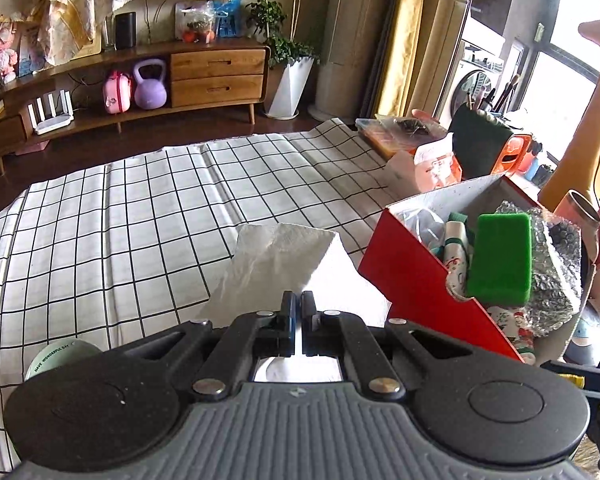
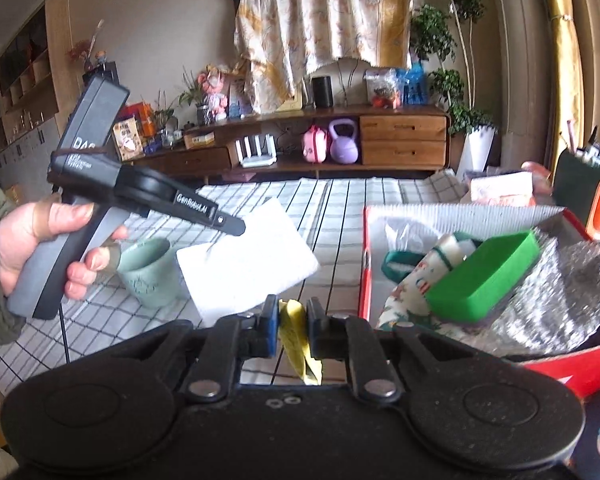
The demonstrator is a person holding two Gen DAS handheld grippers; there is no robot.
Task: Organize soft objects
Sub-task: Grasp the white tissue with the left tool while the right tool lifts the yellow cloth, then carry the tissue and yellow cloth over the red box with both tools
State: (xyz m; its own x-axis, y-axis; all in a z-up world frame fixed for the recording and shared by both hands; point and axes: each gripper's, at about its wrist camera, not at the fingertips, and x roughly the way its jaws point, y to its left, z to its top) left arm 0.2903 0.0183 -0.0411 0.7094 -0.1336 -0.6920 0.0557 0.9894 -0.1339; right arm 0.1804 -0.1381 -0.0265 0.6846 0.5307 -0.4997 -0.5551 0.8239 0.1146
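The left hand-held gripper [image 1: 299, 300] is pinching a white paper towel [image 1: 288, 264], holding it up in the air over the checked surface [image 1: 100, 220], beside the red box [image 1: 412, 280] at the surface's right edge. The right hand-held gripper [image 2: 293, 314] is clamping a yellow cloth [image 2: 296, 340] between its fingers, close to the box's near left corner. Inside the box a green sponge [image 2: 484, 280] is leaning on bubble wrap [image 2: 556, 292]. A pale green mug [image 2: 150, 276] is standing near the left edge.
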